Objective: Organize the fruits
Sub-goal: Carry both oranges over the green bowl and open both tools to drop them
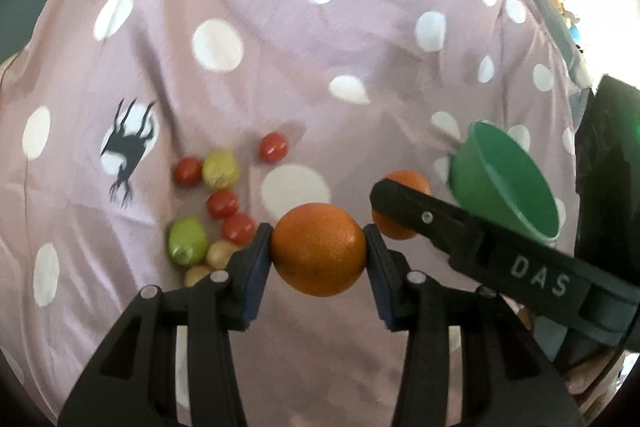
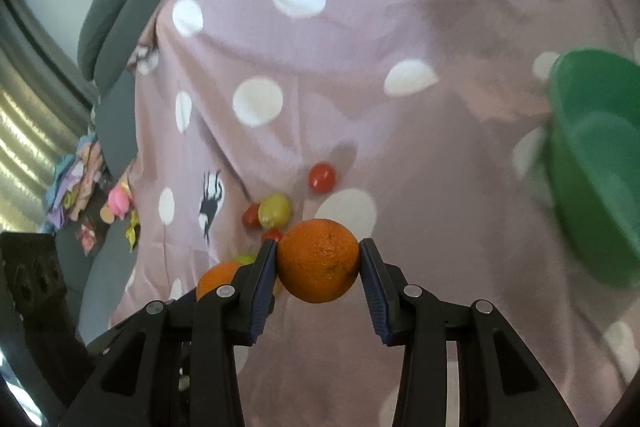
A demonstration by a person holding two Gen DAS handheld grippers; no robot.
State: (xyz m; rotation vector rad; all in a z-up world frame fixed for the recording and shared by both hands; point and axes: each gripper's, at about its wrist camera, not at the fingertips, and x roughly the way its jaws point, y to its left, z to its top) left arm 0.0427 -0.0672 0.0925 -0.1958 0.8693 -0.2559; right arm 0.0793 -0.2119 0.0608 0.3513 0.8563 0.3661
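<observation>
My left gripper (image 1: 319, 254) is shut on an orange (image 1: 319, 249), held above the pink dotted cloth (image 1: 280, 47). My right gripper (image 2: 319, 263) is shut on a second orange (image 2: 318, 261). That second orange (image 1: 400, 211) shows partly behind the right gripper's finger (image 1: 440, 223) in the left wrist view; the left one's orange (image 2: 218, 277) shows at lower left in the right wrist view. A green bowl (image 1: 504, 183) lies tilted at the right, also in the right wrist view (image 2: 596, 167). Red tomatoes (image 1: 273, 147) and yellow-green fruits (image 1: 186, 241) lie on the cloth at left.
A grey sofa (image 2: 120, 19) borders the cloth at the far left of the right wrist view, with toys and clutter (image 2: 84, 187) beside it. A dark object (image 1: 608, 155) stands at the right edge of the left wrist view.
</observation>
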